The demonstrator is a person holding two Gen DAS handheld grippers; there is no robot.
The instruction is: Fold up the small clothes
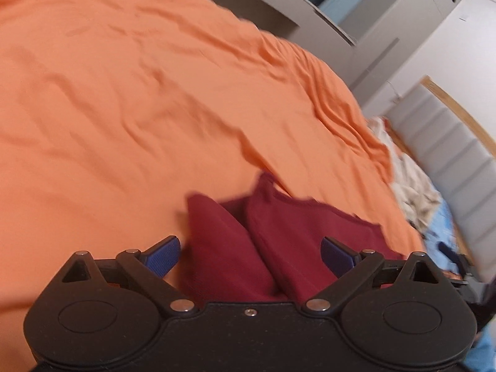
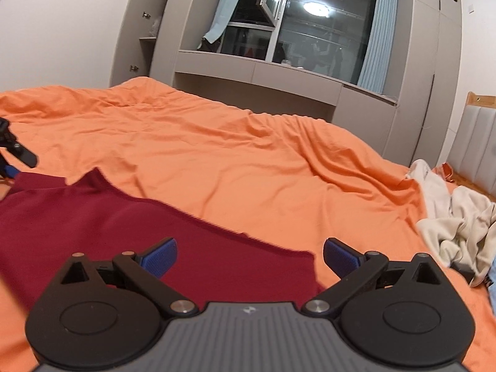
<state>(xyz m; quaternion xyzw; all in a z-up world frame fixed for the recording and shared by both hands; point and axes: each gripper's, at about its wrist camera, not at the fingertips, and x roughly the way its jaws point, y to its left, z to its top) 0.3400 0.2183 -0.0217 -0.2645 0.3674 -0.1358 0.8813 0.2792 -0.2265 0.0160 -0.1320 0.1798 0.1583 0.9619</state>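
Bedding comes first: an orange sheet (image 2: 217,161) covers the whole bed, wrinkled but mostly flat. On it, at the near edge, lies the dark red garment (image 2: 130,232), the thing to fold. A heap of beige clothes (image 2: 455,226) waits well apart, at the right side of the bed.

The garment looks light, soft and limp, with no stiffness; I judge it will sag and slide a little on the sheet, so it is better to take it at a corner or along a hem, with both claws at one edge, and to lift low.

The left claw (image 1: 251,255) is spread wide, with the red cloth lying under and between its blue pads (image 1: 162,255), but the pads do not press on it. The right claw (image 2: 251,259) is also spread wide and grips nothing; it hangs over the right corner of the garment.

The left wrist view shows the cloth bunched in two puffy folds near the claw, which the right wrist view does not show. The right wrist view shows the flat spread part, its straight far edge, the window (image 2: 313,21) and a part of the other claw (image 2: 15,152) at the left.
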